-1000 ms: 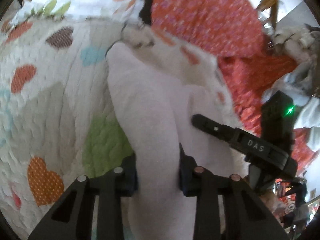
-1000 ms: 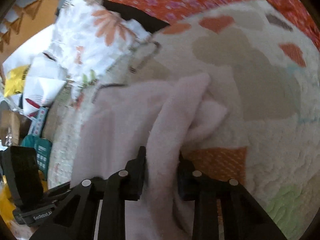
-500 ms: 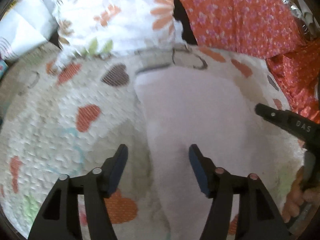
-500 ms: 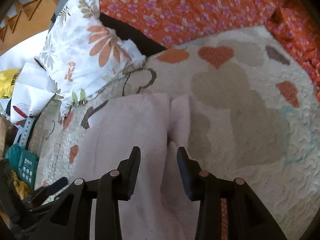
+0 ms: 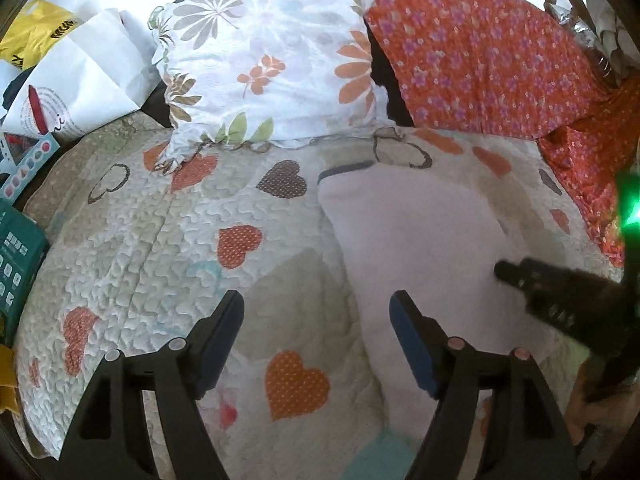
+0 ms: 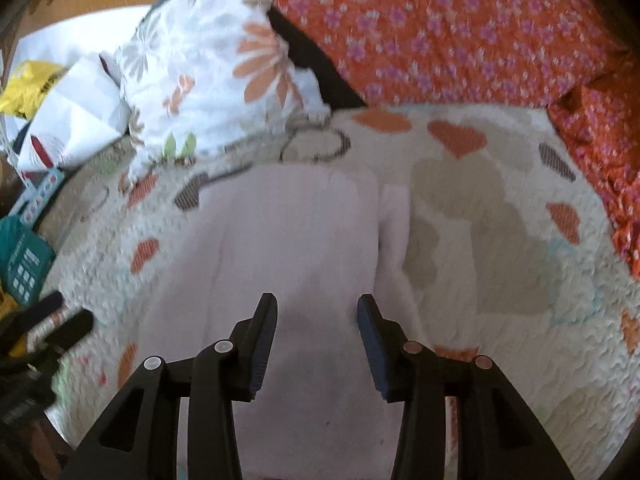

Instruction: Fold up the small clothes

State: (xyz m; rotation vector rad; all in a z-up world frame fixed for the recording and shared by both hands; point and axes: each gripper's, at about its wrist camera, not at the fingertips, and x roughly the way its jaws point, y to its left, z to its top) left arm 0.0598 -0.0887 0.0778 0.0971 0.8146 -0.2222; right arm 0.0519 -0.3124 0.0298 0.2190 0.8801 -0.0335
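Now, left wrist view: left gripper (image 5: 316, 320) low centre, jaws spread wide, just opened further, nothing pinched. Pale pink garment (image 5: 420, 240) lies flat on the heart-print quilt (image 5: 140, 240), right of centre; its left edge runs between the fingers. Floral pillow (image 5: 272, 52) sits at the top.

Right wrist view: right gripper (image 6: 316, 320) low centre, jaws moderately apart, just opened, hovering over the garment (image 6: 288, 248), gripping nothing. Orange flowered cloth (image 6: 440, 28) fills the upper right.

Heart-patterned quilt (image 5: 160, 248), floral pillow (image 5: 272, 60), orange bedspread (image 5: 480, 60).
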